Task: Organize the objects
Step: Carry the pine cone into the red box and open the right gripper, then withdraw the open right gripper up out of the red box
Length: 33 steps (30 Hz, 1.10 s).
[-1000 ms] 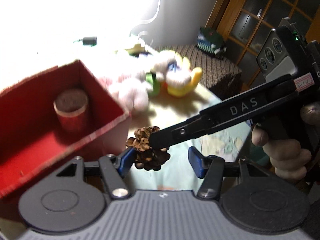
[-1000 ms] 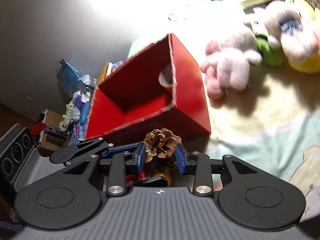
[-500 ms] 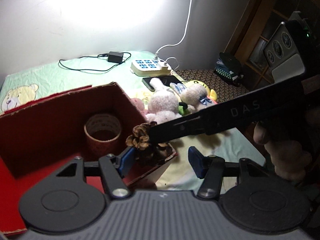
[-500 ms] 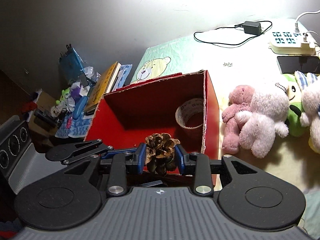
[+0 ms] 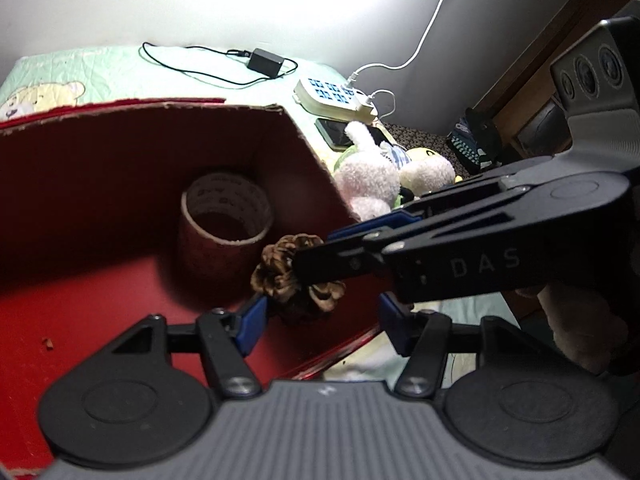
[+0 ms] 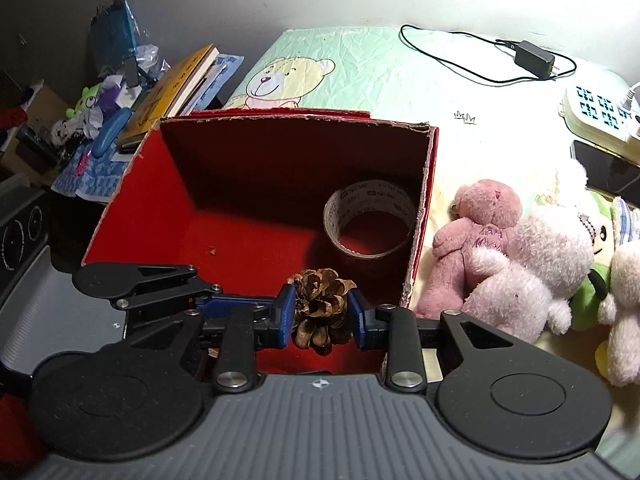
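From the left-hand camera, the left gripper (image 5: 320,320) stood with its blue pads spread apart and nothing between them. The right gripper (image 5: 316,264) reached across in front of it from the right, pinching a pine cone (image 5: 288,280) at its tip. The cone hung over the near right part of the red box (image 5: 100,184), just this side of the roll of tape (image 5: 226,220) standing on the box floor by the right wall. A second before, the cone had been outside the box, over the bedspread near its corner; half a second before it was at the rim, and now it had crossed inside. Beyond the right wall lay the soft toys (image 5: 384,176), with the power strip (image 5: 332,96) and the charger (image 5: 264,62) towards the far edge of the bed. From the right-hand camera, the right gripper (image 6: 322,316) had its pads pressed onto the pine cone (image 6: 322,308) from both sides, holding it above the near edge of the red box (image 6: 280,152), with the roll of tape (image 6: 370,220) further in at the right. The pink bear (image 6: 476,236) and the white rabbit (image 6: 536,268) lay on the bed (image 6: 380,64) just outside the right wall. The box had swung square under the gripper within that second, so to my eye the carry was as good as over: only lowering and letting go seemed left for this piece, while the toys were not yet put away.
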Motion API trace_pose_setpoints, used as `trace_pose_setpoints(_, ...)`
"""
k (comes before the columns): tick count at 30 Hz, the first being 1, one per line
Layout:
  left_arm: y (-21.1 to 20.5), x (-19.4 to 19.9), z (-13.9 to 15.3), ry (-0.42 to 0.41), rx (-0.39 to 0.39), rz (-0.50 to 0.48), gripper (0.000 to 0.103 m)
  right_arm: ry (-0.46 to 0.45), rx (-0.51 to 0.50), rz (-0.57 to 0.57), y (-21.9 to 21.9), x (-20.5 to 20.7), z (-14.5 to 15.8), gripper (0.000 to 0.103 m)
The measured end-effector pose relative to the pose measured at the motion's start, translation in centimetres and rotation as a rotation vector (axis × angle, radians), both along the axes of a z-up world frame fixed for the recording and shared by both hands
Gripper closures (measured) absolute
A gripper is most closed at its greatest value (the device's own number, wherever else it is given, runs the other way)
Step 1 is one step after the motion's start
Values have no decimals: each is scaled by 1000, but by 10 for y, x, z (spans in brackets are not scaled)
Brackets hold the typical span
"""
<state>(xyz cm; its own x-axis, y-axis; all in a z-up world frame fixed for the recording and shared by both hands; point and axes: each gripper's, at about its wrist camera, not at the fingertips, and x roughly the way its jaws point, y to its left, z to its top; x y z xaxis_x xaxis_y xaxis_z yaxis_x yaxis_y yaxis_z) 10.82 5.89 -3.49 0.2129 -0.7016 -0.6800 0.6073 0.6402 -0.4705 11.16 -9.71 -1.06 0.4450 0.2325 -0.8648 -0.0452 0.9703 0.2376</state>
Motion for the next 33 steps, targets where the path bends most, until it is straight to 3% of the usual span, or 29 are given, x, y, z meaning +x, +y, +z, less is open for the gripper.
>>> trace_pose_setpoints(5, -2, 3, -1, 3, -4, -11, 43, 62, -87, 64, 12, 8, -9, 72)
trace_pose_setpoints(21, 25, -5, 5, -31, 35, 45, 42, 30, 25, -36, -1, 7, -17, 72)
trace_pose_setpoints(27, 36, -16, 12, -123, 151, 139, 38, 2, 100, -42, 12, 16, -18, 72)
trace_pose_setpoints(33, 48, -18, 15, -180, 280, 264, 36, 57, 135, -76, 31, 33, -37, 72)
